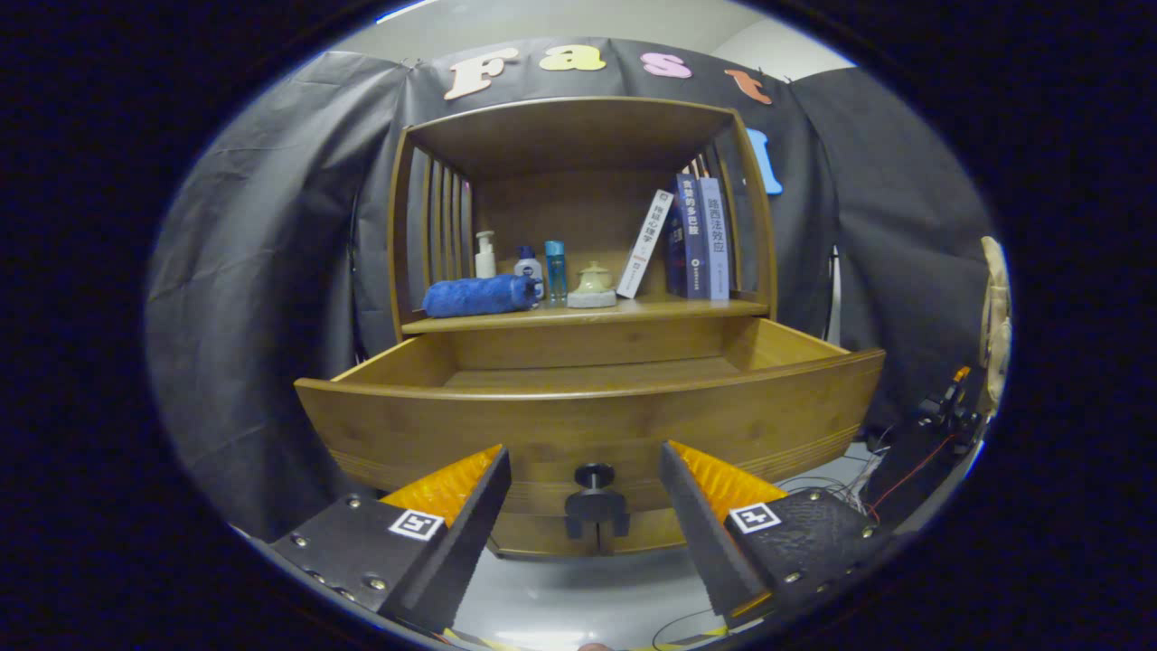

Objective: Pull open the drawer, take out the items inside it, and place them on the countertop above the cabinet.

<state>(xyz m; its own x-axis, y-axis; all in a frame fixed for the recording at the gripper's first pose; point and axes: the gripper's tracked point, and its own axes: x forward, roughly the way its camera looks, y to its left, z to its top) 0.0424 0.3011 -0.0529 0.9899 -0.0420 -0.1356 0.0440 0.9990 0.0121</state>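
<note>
Now the fingers (586, 533) stand open, apart from the knob (594, 476) that sits between them on the drawer (587, 429) front. That drawer is pulled out; what lies inside cannot be seen. On the desk (669, 309) above, from left edge to right: a blue towel (479, 296), three bottles (528, 268), a small pot (593, 284), books (696, 240) by the right edge
</note>
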